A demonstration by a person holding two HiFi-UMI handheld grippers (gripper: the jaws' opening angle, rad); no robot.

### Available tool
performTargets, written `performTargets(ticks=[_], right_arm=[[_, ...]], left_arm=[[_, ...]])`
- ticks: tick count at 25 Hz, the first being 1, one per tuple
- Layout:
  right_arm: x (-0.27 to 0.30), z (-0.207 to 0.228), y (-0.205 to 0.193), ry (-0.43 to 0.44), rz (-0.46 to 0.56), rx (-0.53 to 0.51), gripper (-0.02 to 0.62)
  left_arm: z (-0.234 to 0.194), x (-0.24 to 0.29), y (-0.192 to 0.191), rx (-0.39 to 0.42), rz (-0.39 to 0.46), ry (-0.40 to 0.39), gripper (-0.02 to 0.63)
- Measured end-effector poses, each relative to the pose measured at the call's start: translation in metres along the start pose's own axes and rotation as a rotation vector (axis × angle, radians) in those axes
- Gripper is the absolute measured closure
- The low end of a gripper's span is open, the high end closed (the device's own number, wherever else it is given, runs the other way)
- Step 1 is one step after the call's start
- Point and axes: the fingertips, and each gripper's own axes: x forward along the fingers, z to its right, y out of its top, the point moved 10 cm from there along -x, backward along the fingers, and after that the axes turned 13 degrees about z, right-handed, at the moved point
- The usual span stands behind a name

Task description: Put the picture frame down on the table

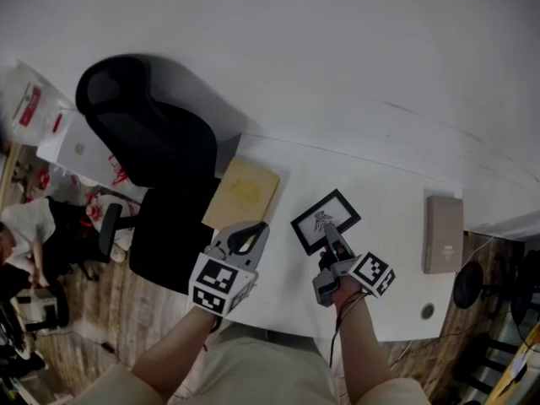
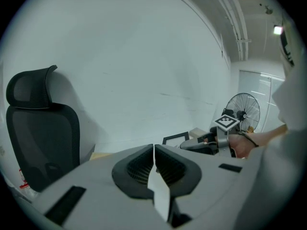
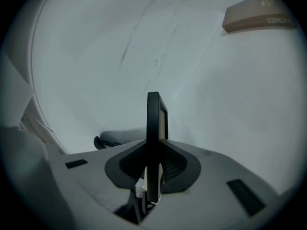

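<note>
- Head view: right gripper (image 1: 329,236) is clamping a small black-rimmed rectangular picture frame (image 1: 337,210) and holding it over the white table (image 1: 380,260), near the middle. I cannot tell whether the frame is touching the top.
- Left gripper (image 1: 246,236) is hanging over the table's near edge, just left of the frame and carrying nothing.
- A flat tan rectangular board (image 1: 243,192) is lying on the table's left end. A beige oblong box (image 1: 444,233) is lying on the right end, well apart from the frame. A black mesh office chair (image 1: 152,150) is standing beside the left end.
- Left gripper view: the jaws are resting together with nothing between them. The frame and the right gripper are showing beyond, with a standing fan (image 2: 244,111) behind them.
- Right gripper view: the jaws are pressing on the frame's edge. The frame is showing edge-on and sticking out past the fingertips, with the table behind it and the beige box far off at upper right.
</note>
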Motion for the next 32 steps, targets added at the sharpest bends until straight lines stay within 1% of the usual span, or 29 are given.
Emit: performTargets(ticks=[3, 7, 12, 15, 17, 21, 24, 29, 32], right_arm=[[0.016, 0.01, -0.01, -0.022, -0.026, 0.021, 0.517], [0.034, 0.022, -0.023, -0.062, -0.061, 0.005, 0.517], [0.045, 0.037, -0.038, -0.079, -0.126, 0.015, 0.517], [0.05, 0.044, -0.042, -0.087, -0.129, 0.025, 0.512], [0.054, 0.048, -0.043, -0.101, -0.138, 0.004, 0.508], [0.064, 0.058, -0.048, -0.182, -0.161, -0.093, 0.494], [0.063, 0.06, -0.047, -0.232, -0.176, -0.223, 0.483], [0.061, 0.06, -0.052, -0.305, -0.193, -0.467, 0.395], [0.06, 0.059, -0.053, -0.337, -0.198, -0.553, 0.37]], left_arm=[[-0.009, 0.005, -0.005, -0.01, -0.014, -0.004, 0.578], [-0.016, 0.013, -0.014, -0.028, -0.042, -0.029, 0.578], [-0.019, 0.015, -0.023, -0.056, -0.069, -0.04, 0.578], [-0.015, 0.017, -0.03, -0.083, -0.087, -0.051, 0.578], [-0.013, 0.017, -0.034, -0.097, -0.092, -0.053, 0.578], [-0.014, 0.014, -0.04, -0.118, -0.109, -0.052, 0.578], [-0.013, 0.013, -0.048, -0.13, -0.122, -0.05, 0.578], [-0.018, 0.008, -0.054, -0.14, -0.136, -0.043, 0.578], [-0.016, 0.009, -0.054, -0.141, -0.137, -0.048, 0.578]])
